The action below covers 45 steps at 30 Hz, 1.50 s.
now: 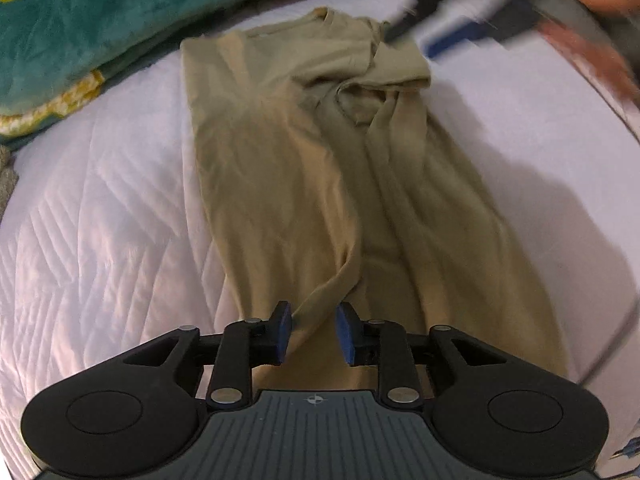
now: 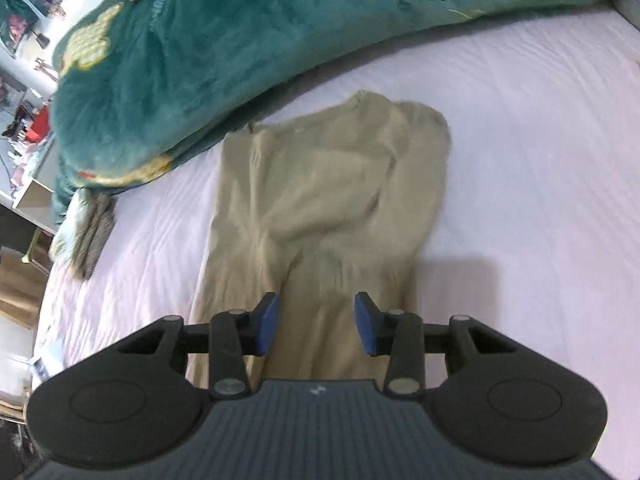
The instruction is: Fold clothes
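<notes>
A tan long-sleeved garment (image 1: pixel 304 168) lies lengthwise on the white quilted bed (image 1: pixel 104 208), its sides folded in and a sleeve bunched across its far right part. My left gripper (image 1: pixel 314 330) is open just above the garment's near end, with a raised fold of cloth between its blue pads. In the right wrist view the same garment (image 2: pixel 332 184) lies below my right gripper (image 2: pixel 316 322), which is open and empty above it. The right gripper also shows as a dark blur (image 1: pixel 472 8) at the far right of the left wrist view.
A thick teal blanket with yellow patches (image 2: pixel 240 40) is heaped along the far side of the bed, close to the garment's collar. A grey fringed cloth (image 2: pixel 90 232) hangs at the bed's left edge. Furniture and floor (image 2: pixel 24 216) lie beyond that edge.
</notes>
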Available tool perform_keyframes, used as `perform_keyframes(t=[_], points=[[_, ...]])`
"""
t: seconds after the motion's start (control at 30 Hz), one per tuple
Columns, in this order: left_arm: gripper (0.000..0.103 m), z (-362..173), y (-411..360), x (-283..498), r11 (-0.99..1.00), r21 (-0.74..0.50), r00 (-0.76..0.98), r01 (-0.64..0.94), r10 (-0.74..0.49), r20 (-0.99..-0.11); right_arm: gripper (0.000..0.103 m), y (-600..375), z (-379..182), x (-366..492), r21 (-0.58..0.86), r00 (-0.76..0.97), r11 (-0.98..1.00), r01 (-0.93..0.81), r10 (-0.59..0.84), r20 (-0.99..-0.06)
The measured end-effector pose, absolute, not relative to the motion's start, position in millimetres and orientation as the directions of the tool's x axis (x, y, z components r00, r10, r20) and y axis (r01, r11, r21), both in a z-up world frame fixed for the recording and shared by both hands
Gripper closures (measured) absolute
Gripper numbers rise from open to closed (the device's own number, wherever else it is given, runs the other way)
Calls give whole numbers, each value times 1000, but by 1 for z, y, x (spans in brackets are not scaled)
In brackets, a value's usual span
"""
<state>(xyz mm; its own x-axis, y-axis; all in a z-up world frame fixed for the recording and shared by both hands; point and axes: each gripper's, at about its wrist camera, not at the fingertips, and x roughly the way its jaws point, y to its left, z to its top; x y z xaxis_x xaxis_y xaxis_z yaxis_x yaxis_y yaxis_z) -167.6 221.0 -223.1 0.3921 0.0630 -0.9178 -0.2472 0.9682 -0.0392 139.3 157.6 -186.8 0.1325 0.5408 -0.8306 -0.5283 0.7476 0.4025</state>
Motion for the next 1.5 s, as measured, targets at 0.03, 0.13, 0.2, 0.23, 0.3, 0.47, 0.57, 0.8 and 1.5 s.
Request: perform_keyframes(t=[0.03, 0.13, 0.2, 0.23, 0.3, 0.47, 0.57, 0.8, 1.5], points=[[72, -227, 224, -170, 967, -41, 395, -250, 63, -916, 61, 166, -192, 148, 389, 135, 747, -539, 532, -836], [72, -229, 226, -174, 972, -38, 443, -232, 71, -894, 61, 199, -209, 164, 297, 173, 756, -584, 473, -864], [72, -228, 226, -171, 979, -33, 482, -203, 71, -873, 61, 216, -220, 174, 235, 205, 759, -607, 436, -876], [72, -226, 226, -168, 982, -33, 500, -187, 67, -863, 61, 222, -223, 178, 214, 220, 759, -615, 426, -877], [71, -222, 226, -160, 985, -47, 531, -164, 48, -846, 61, 229, -226, 186, 173, 241, 752, -636, 406, -881], [67, -231, 223, -132, 990, -64, 543, -123, 13, -839, 60, 250, -244, 210, 75, 250, 735, -674, 323, -913], [65, -239, 220, -125, 990, -76, 532, -121, 0, -846, 59, 257, -258, 219, 55, 236, 738, -672, 284, -929], [59, -240, 223, -131, 976, -117, 525, -181, -5, -851, 60, 260, -262, 215, 73, 225, 743, -665, 294, -929], [57, -247, 261, -14, 969, 98, 596, -225, 217, -773, 93, 249, -221, 208, 144, 242, 725, -673, 400, -884]])
